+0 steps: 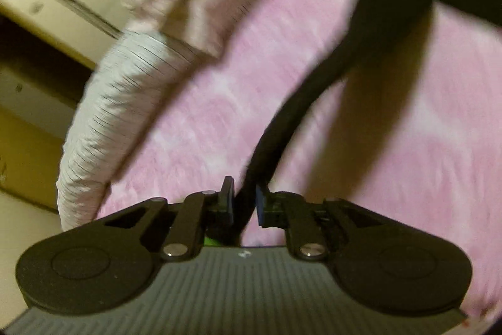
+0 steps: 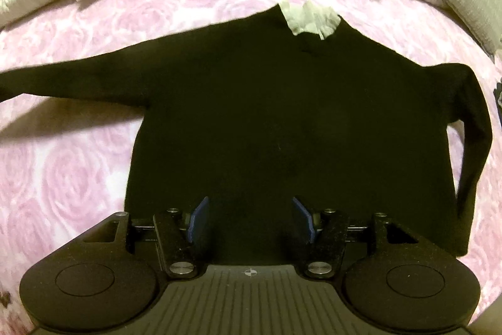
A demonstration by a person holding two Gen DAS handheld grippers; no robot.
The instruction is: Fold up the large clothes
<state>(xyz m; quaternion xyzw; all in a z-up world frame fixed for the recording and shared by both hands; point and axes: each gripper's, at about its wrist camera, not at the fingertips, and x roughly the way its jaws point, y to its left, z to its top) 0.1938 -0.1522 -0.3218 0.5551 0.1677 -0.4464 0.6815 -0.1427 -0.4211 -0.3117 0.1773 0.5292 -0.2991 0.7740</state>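
- Left wrist view – left gripper pinches the black sweater's sleeve, trailing toward 1 o'clock.
- Right wrist view – right gripper spread over the whole black sweater on the pink bed.

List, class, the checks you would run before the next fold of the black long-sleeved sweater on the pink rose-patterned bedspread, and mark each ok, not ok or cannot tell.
1. Left gripper clamped on the black sleeve: ok.
2. Right gripper open above the hem: ok.
3. Black long-sleeved sweater body lying flat: ok.
4. Right-side sleeve straightened: not ok, it bends downward.
5. Pink rose-patterned bedspread bare beside the sweater: ok.
6. White collar label tucked in: not ok.
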